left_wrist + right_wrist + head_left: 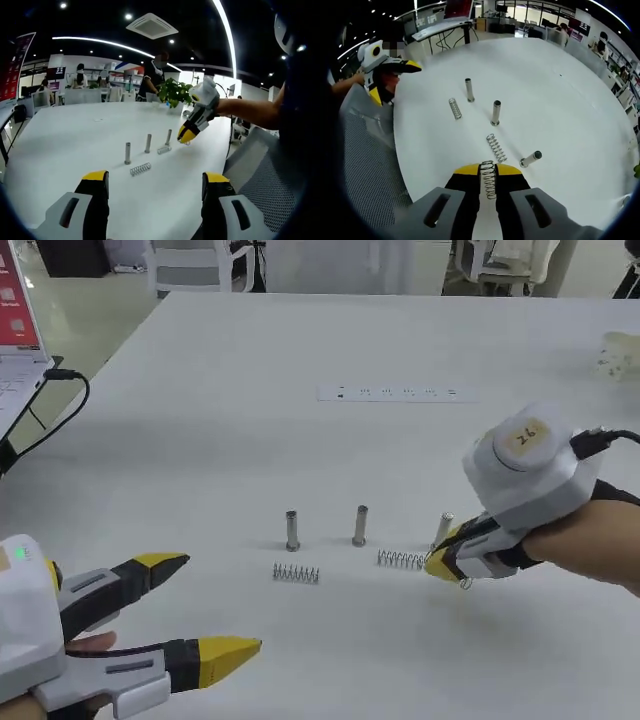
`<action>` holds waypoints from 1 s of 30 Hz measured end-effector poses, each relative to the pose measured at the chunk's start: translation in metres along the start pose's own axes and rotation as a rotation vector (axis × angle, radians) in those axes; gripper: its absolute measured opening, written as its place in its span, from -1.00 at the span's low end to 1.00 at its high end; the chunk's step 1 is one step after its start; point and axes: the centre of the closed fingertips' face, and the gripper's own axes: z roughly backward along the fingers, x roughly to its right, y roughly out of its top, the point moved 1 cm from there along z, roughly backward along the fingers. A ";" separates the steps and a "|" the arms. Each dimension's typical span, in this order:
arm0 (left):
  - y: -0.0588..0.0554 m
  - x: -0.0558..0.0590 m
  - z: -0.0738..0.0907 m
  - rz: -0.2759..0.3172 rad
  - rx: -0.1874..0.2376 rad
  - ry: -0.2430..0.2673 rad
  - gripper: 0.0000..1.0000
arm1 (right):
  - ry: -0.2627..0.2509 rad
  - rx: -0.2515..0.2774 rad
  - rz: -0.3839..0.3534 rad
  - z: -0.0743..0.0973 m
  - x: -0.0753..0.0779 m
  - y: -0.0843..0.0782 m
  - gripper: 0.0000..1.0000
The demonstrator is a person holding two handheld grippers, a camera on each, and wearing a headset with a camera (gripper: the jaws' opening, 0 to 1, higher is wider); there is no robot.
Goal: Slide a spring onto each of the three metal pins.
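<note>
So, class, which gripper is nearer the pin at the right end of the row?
Right. The right gripper, shut on a spring, sits close beside that pin, just in front of it. The left gripper, open, hangs far off to its left.

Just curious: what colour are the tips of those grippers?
Yellow, over black. The left gripper shows it best in the head view.
</note>
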 end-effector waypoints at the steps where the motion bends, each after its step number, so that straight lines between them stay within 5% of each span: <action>1: 0.001 0.000 0.000 -0.002 0.000 -0.003 0.45 | 0.001 0.010 -0.006 0.002 -0.001 0.002 -0.84; 15: 0.023 0.008 -0.015 -0.051 0.012 -0.061 0.39 | 0.003 0.163 -0.028 0.018 -0.020 0.040 -0.84; 30: 0.019 0.015 -0.042 -0.080 -0.034 -0.145 0.29 | 0.047 0.262 -0.059 0.014 -0.035 0.067 -0.84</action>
